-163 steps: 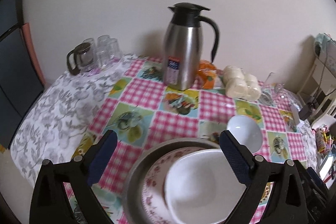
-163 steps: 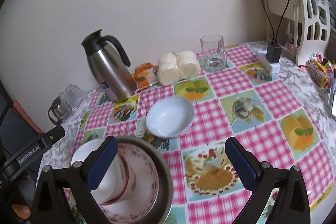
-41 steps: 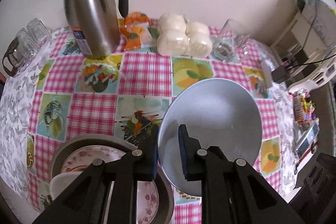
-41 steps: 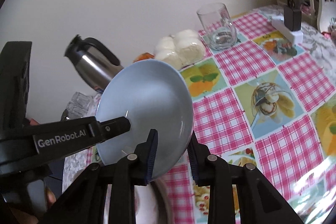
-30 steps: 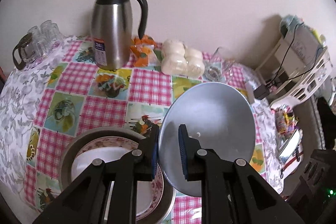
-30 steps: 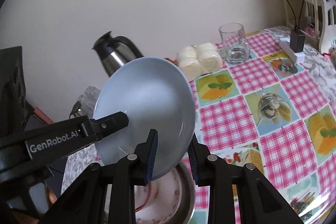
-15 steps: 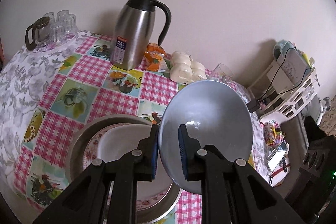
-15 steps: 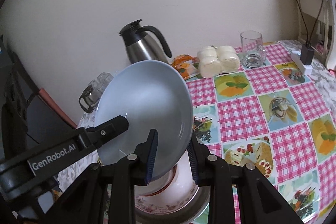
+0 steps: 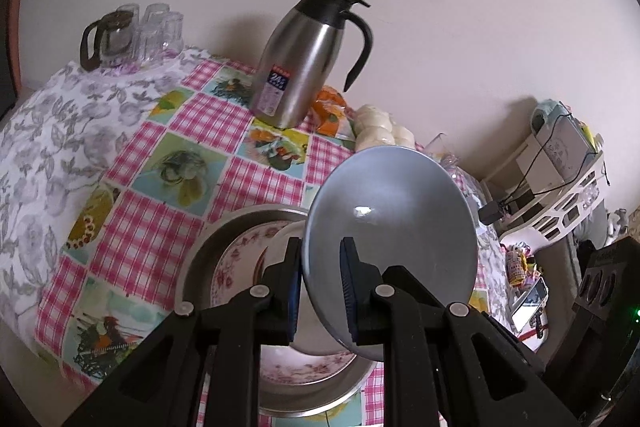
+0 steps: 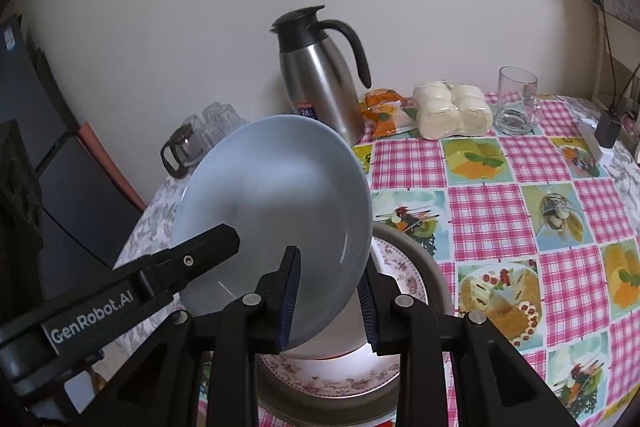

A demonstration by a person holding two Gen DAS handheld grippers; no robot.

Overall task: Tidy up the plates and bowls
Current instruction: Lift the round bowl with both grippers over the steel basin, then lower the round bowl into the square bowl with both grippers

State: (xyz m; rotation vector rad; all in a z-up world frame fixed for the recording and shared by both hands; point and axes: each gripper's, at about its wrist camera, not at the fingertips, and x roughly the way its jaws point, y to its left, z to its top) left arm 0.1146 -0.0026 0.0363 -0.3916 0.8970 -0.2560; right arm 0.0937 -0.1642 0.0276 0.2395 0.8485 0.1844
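Observation:
Both grippers are shut on the rim of one pale blue bowl point(image 9: 394, 223), also in the right wrist view point(image 10: 276, 195). The bowl is tilted and held in the air over the stack below. My left gripper point(image 9: 320, 263) clamps one edge. My right gripper point(image 10: 326, 287) clamps the opposite edge. Under the bowl sits a metal basin point(image 9: 200, 251) holding a pink floral plate point(image 9: 236, 259) and a white dish that is mostly hidden. The basin rim point(image 10: 432, 279) and floral plate point(image 10: 404, 279) show in the right wrist view too.
A steel thermos jug point(image 9: 300, 55) stands at the back of the checked tablecloth, with an orange packet point(image 9: 332, 107) and wrapped white buns point(image 10: 452, 111) beside it. A glass mug point(image 10: 516, 99) stands at the right, clear glasses point(image 9: 132, 31) at the back left. A white rack point(image 9: 560, 179) stands right.
Both grippers took the blue bowl off the table and raised it. It has shifted left and now hangs over the basin stack. The views have pulled back and up.

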